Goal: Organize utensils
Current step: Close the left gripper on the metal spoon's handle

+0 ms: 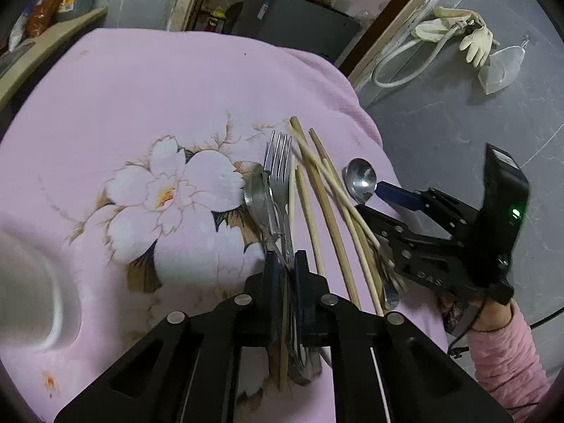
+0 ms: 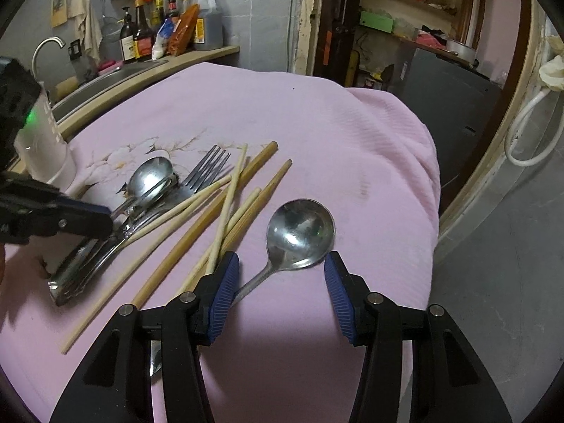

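Observation:
Several utensils lie on a pink flowered cloth (image 1: pixel 141 88). My left gripper (image 1: pixel 286 259) is shut on a bundle of handles: a fork (image 1: pixel 278 162), a spoon (image 1: pixel 255 194) and a pale chopstick (image 1: pixel 291 190). The same bundle shows in the right wrist view, with the fork (image 2: pixel 208 169) and spoon (image 2: pixel 151 174). Several wooden chopsticks (image 2: pixel 225 208) lie loose beside it. My right gripper (image 2: pixel 282 275) is open, its fingers on either side of a large round spoon (image 2: pixel 299 232) that lies on the cloth. The spoon also shows in the left wrist view (image 1: pixel 359 179).
A white cup (image 2: pixel 46 148) stands at the cloth's left, also in the left wrist view (image 1: pixel 24 292). A sink and bottles (image 2: pixel 169 24) stand on the counter behind. The cloth's right edge (image 2: pixel 423 176) drops to a grey floor.

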`<state>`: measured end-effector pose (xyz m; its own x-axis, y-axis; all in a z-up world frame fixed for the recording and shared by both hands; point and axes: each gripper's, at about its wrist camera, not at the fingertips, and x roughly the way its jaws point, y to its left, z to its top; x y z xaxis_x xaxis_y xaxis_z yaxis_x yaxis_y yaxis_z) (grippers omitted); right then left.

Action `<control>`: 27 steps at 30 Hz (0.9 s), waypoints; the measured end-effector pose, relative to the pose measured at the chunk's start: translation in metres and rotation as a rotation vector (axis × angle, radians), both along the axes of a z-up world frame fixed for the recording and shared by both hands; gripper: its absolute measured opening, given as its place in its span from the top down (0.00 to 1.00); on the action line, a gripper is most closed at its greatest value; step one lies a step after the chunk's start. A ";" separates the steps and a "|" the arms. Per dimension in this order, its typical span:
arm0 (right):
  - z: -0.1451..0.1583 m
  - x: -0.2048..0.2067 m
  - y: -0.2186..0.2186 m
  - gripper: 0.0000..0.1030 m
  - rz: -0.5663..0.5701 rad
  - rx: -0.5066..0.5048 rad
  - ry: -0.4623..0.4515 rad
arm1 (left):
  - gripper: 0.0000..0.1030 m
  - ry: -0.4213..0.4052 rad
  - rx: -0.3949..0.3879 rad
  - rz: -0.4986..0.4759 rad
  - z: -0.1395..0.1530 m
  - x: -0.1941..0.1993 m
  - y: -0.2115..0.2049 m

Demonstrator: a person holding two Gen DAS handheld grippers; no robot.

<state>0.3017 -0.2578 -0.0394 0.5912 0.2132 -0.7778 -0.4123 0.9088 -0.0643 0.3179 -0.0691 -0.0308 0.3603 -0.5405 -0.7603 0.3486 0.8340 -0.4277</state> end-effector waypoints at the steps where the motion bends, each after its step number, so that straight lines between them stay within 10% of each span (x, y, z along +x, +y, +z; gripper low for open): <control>1: -0.001 0.001 0.000 0.53 0.000 -0.001 0.003 | 0.98 -0.009 0.008 0.011 0.001 -0.003 0.002; 27: -0.008 0.032 0.010 0.52 0.001 -0.035 0.037 | 0.84 -0.112 0.240 0.047 -0.007 -0.018 0.005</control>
